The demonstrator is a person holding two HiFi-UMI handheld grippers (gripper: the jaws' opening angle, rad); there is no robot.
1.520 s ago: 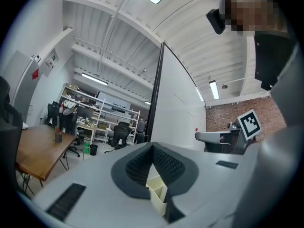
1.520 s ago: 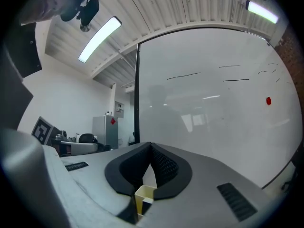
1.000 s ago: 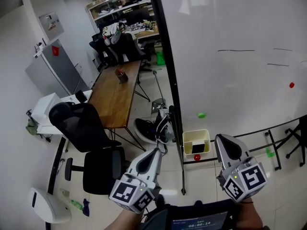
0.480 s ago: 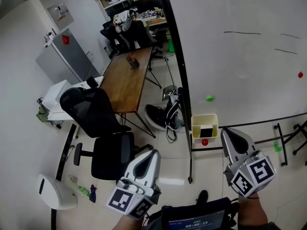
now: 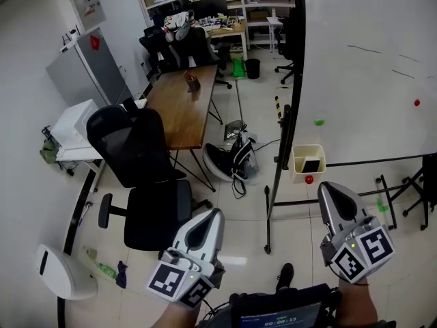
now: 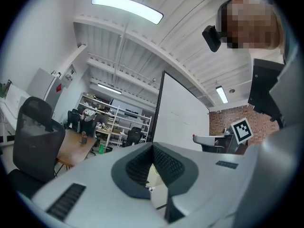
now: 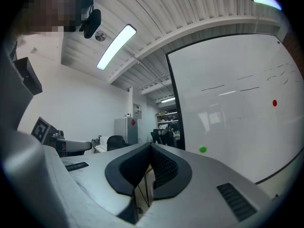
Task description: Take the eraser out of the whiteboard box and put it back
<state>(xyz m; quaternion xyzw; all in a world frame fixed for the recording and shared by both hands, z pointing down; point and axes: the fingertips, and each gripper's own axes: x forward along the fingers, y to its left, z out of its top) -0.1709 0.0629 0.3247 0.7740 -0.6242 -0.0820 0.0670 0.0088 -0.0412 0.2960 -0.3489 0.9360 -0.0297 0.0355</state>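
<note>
A cream whiteboard box [image 5: 298,164] hangs at the lower left corner of the whiteboard [image 5: 369,80], with the black eraser [image 5: 311,165] lying inside it. A red magnet [image 5: 309,180] sits just under the box. My left gripper [image 5: 216,213] is low in the head view, left of the board's stand, shut and empty. My right gripper [image 5: 326,186] is below the box and short of it, also shut and empty. In the left gripper view the left gripper [image 6: 153,146] shows its pads meeting at the tip. In the right gripper view the right gripper [image 7: 151,146] does the same.
The whiteboard's black stand [image 5: 274,203] reaches the floor between the grippers. A black office chair [image 5: 136,162] and a wooden table [image 5: 179,104] stand to the left. A bag with cables [image 5: 232,161] lies on the floor by the stand. Green [image 5: 319,122] and red [image 5: 416,102] magnets dot the board.
Both grippers have travelled across the room with the head. The box now sits higher and further right in the head view, and the room behind the board's edge has come into sight.
</note>
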